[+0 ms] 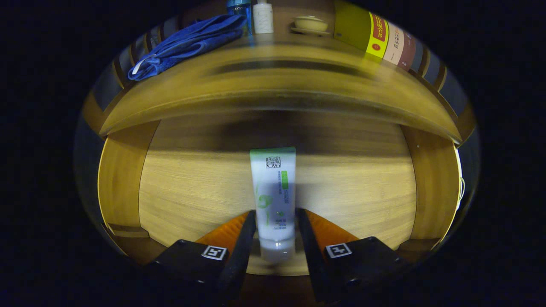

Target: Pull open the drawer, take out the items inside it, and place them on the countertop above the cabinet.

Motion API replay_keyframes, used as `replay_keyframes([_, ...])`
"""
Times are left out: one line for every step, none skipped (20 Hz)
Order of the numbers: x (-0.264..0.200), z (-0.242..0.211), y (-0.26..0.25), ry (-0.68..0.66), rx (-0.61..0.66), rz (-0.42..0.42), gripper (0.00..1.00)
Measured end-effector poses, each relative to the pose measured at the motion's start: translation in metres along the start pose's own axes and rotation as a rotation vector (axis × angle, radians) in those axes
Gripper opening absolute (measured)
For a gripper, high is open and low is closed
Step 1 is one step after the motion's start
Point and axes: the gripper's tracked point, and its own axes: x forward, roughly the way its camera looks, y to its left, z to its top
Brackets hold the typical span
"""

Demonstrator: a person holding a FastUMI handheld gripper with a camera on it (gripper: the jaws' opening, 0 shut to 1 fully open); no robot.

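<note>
as seen — fingers (pixel 275 230) astride tube (pixel 274 192)

Print on the tube (pixel 274 194), which sits between the tool's (pixel 275 238) fingers: small seal-style logo near its top, lines of tiny characters below, too blurred to read. Book spines (pixel 386 40) at the worktop's right back corner carry Chinese characters, too blurred to read. Square black-and-white markers (pixel 214 252) on the tool, no text.
</note>
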Motion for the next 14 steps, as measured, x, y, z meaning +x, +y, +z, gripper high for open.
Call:
replay_keyframes([0.0, 0.0, 0.001, 0.008, -0.008, 0.004, 0.62])
replay_keyframes([-0.001, 0.002, 0.001, 0.008, -0.016, 0.009, 0.57])
replay_keyframes([-0.004, 0.009, 0.002, -0.009, -0.016, 0.012, 0.56])
replay_keyframes([-0.007, 0.018, 0.003, -0.039, -0.017, 0.02, 0.55])
replay_keyframes([-0.012, 0.025, 0.003, -0.056, -0.018, 0.023, 0.55])
replay_keyframes([-0.017, 0.031, 0.004, -0.071, -0.025, 0.028, 0.54])
replay_keyframes([-0.024, 0.038, 0.005, -0.091, -0.027, 0.032, 0.54])
replay_keyframes([-0.031, 0.046, 0.005, -0.109, -0.03, 0.037, 0.54])
replay_keyframes([-0.039, 0.054, 0.006, -0.125, -0.026, 0.045, 0.54])
replay_keyframes([-0.041, 0.032, 0.008, -0.142, -0.017, 0.057, 0.54])
replay_keyframes([-0.05, 0.041, 0.004, -0.153, -0.005, 0.07, 0.54])
replay_keyframes([-0.054, 0.046, 0.008, -0.166, 0.006, 0.084, 0.54])
replay_keyframes([-0.06, 0.045, 0.007, -0.178, 0.016, 0.095, 0.54])
replay_keyframes([-0.063, 0.045, 0.009, -0.186, 0.019, 0.109, 0.54])
